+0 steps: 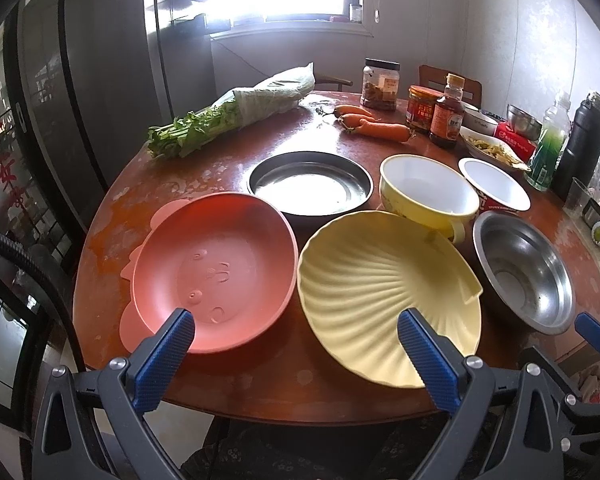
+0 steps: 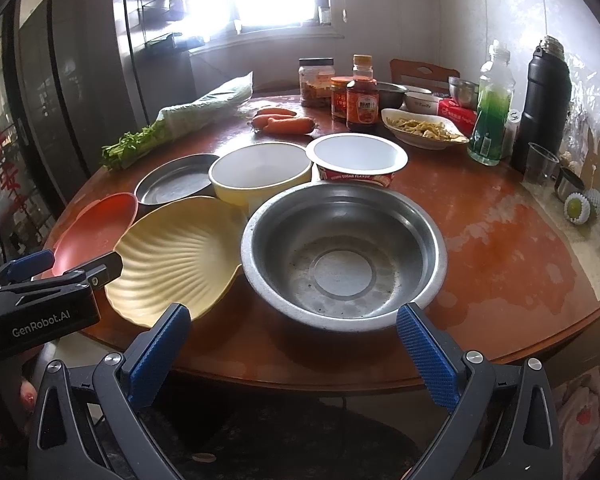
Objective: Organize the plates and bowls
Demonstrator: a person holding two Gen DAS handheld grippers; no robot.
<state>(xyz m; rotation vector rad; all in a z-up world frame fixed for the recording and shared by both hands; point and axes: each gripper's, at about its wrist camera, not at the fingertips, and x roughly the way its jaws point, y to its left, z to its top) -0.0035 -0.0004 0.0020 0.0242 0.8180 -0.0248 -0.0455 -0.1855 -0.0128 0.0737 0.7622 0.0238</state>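
On a round red-brown table [image 1: 220,376] lie a pink animal-face plate [image 1: 212,268], a yellow shell-shaped plate [image 1: 380,292], a dark round metal plate [image 1: 310,184], a yellow bowl with white inside [image 1: 428,192], a white paper bowl [image 1: 494,184] and a steel bowl [image 1: 524,272]. My left gripper [image 1: 296,340] is open and empty at the near table edge, between the pink and shell plates. My right gripper [image 2: 294,334] is open and empty just in front of the steel bowl [image 2: 342,256]. The shell plate [image 2: 176,252] lies left of it.
At the back stand jars and a sauce bottle [image 2: 362,96], carrots [image 2: 288,124], wrapped greens [image 2: 188,112], a dish of food [image 2: 420,130], a green bottle [image 2: 492,108] and a black flask [image 2: 546,100]. A bare patch of table [image 2: 500,248] is right of the steel bowl.
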